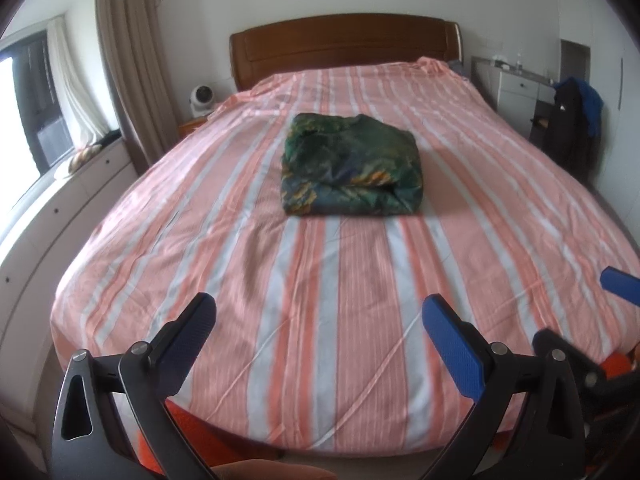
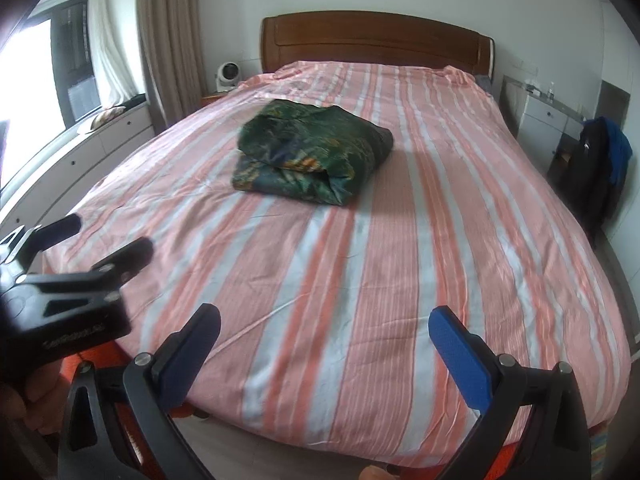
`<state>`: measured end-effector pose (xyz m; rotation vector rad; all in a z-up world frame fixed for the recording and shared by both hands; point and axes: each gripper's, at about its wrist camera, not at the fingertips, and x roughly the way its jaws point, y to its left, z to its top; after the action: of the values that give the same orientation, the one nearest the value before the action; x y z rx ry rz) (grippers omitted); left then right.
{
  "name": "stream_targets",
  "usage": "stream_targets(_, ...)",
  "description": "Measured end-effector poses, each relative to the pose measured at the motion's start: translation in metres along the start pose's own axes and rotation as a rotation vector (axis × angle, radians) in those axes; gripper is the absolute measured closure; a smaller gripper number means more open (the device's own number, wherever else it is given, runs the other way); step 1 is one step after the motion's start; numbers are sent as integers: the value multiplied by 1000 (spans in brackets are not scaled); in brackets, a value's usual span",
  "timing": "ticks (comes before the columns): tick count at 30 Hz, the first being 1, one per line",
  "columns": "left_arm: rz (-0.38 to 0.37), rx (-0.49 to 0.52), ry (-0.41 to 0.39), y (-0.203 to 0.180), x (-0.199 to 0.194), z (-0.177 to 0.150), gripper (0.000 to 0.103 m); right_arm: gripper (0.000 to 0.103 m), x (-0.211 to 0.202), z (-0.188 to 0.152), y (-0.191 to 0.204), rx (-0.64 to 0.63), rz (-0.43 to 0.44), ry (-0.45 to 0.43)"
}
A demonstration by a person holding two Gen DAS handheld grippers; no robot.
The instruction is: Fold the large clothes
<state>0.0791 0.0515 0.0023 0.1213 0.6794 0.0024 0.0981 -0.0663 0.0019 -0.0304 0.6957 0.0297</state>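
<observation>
The folded green garment (image 1: pixel 352 166) lies in a compact bundle on the striped bedsheet (image 1: pixel 320 340), at about 12 o'clock from the left gripper (image 1: pixel 320 316) and near 11 o'clock from the right gripper (image 2: pixel 325 330). Both grippers hover over the foot of the bed with fingers wide apart — nothing between them. The pictures are blurred, so the fold edges are perhaps not fully even.

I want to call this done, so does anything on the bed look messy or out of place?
Nothing stands out. The green garment lies folded mid-bed on the striped sheet, and both grippers hang open, clear of it.
</observation>
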Motion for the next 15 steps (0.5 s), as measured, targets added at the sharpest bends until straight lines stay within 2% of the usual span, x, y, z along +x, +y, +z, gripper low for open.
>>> stream_targets(4,-24,-19,22,1,1,0,0,1,-8,-2,7,-27,-11,-5)
stream_targets(12,-25,-22,52,-1,8,-4,0,1,-8,-4,5,-41,-57,-20)
stream_targets(15,-53,-39,62,0,9,-4,0,1,-7,-5,4,-33,-55,-16)
